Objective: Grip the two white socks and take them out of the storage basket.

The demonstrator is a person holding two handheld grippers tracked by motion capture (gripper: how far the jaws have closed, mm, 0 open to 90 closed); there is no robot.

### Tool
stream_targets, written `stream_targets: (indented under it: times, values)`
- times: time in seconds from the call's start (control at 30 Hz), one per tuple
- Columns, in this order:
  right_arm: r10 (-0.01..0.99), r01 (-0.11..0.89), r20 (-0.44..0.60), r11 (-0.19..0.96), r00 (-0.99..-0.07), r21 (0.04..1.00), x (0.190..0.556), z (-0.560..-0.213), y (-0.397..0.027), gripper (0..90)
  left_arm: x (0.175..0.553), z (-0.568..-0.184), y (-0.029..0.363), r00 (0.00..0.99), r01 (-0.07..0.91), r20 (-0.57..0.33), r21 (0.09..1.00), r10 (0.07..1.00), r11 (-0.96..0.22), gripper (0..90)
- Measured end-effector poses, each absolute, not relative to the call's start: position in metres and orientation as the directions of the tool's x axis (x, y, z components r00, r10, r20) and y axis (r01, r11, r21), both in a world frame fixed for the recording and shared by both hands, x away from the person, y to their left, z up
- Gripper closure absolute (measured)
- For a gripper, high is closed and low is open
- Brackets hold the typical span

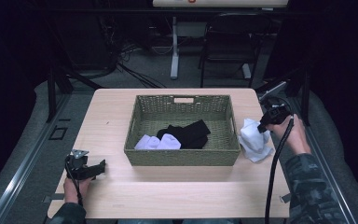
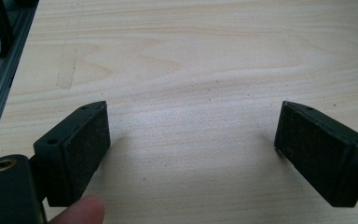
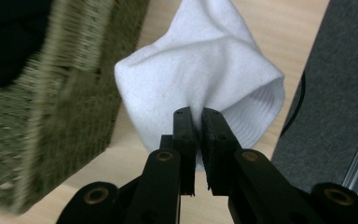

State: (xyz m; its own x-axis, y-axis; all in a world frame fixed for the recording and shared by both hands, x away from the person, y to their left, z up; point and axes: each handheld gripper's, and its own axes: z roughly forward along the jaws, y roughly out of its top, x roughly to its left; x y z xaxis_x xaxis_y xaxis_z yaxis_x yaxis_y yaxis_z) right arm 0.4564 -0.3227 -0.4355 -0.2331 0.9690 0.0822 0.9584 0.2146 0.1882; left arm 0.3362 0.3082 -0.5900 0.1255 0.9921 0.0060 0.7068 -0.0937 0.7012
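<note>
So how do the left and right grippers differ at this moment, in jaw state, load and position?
The left gripper has its jaws spread wide with nothing between them; the right gripper has its jaws shut on a white fabric sock. The left sits low over bare wooden table near the front left corner; the right is beside the right wall of the woven olive basket. Both are hand-held, with black jaws.

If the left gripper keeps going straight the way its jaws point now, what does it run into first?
Probably the basket. In the high view the left gripper, open and low over the table, points right toward the basket's near left corner. Its own view shows bare wood ahead, so depth and exact line are uncertain.
</note>
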Motion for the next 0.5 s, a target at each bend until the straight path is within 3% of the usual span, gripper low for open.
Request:
stream_targets:
  times: [0.2,0.27,0.5]
  values:
    - [0.972,0.968,0.102,0.196,-0.213,0.156,0.457,-0.475,-0.323,81.9,0.336,-0.590,0.309,0.126,0.706,0.004,0.702,0.992,-0.093,10.1]
    - [0.972,0.968,0.121,0.180,-0.203,0.177,0.455,-0.481,-0.324,74.3,0.336,-0.590,0.309,0.126,0.707,0.005,0.701,0.992,-0.093,10.1]
    - [0.970,0.956,0.129,0.173,-0.208,0.236,0.438,-0.475,-0.328,33.2,0.336,-0.590,0.309,0.125,0.707,0.003,0.701,0.992,-0.091,10.1]
